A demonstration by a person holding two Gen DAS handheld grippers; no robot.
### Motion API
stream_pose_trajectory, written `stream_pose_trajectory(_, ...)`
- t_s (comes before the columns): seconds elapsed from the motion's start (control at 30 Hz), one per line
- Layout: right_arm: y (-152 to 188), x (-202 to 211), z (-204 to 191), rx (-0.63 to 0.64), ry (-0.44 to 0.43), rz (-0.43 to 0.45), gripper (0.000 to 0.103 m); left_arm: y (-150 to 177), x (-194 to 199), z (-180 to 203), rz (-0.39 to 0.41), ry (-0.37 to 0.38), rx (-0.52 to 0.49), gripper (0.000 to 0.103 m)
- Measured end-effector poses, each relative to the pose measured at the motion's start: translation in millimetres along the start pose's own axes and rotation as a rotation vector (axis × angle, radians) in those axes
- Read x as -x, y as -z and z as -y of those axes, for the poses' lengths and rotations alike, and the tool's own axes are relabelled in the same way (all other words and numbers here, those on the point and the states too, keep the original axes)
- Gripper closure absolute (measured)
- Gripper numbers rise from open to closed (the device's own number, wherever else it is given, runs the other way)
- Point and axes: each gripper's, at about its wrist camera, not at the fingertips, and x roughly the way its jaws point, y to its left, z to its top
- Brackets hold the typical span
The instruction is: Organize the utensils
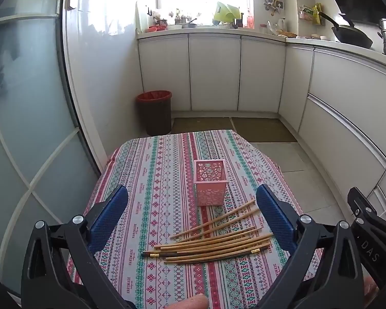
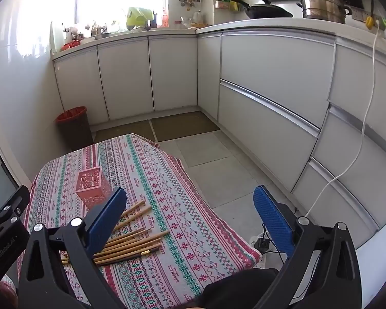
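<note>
Progress: nothing appears sorted yet; the pink holder [image 1: 210, 186] looks empty through its lattice, and every chopstick lies on the cloth, so the whole job seems to be left.
Chopsticks: a loose fan of chopsticks [image 1: 213, 242] lies just in front of the holder, on the near side, tips spreading to the right of it; none touches it as far as I can tell.
Holder: upright, near the middle of the table [image 1: 146, 180], square in plan, open at the top.
Left gripper [image 1: 192, 219]: jaws wide apart, nothing between the pads, hovering nearer the camera than the holder, with the chopsticks framed between its fingers.
Right gripper [image 2: 190, 219]: jaws wide apart and empty, to the right of the holder, out over the table's edge.
Materials: holder is pierced pink plastic with round cut-outs; chopsticks are slim, smooth wood or bamboo, and one darker stick carries gold bands; the tablecloth is woven fabric in red, green and white stripes; the gripper pads are blue and knurled.
Bin [image 1: 154, 112]: round, dark, red-lined, beyond the holder on the floor.
</note>
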Motion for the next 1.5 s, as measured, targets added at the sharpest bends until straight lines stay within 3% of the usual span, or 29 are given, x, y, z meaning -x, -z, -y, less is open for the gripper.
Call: stream_pose_trajectory(1.5, 0.7, -5.7, 0.3, -0.015, -0.009, -0.025, 0.007, 2.7, -9.5, -4.1, -0.022, -0.006, 0.005, 0.007)
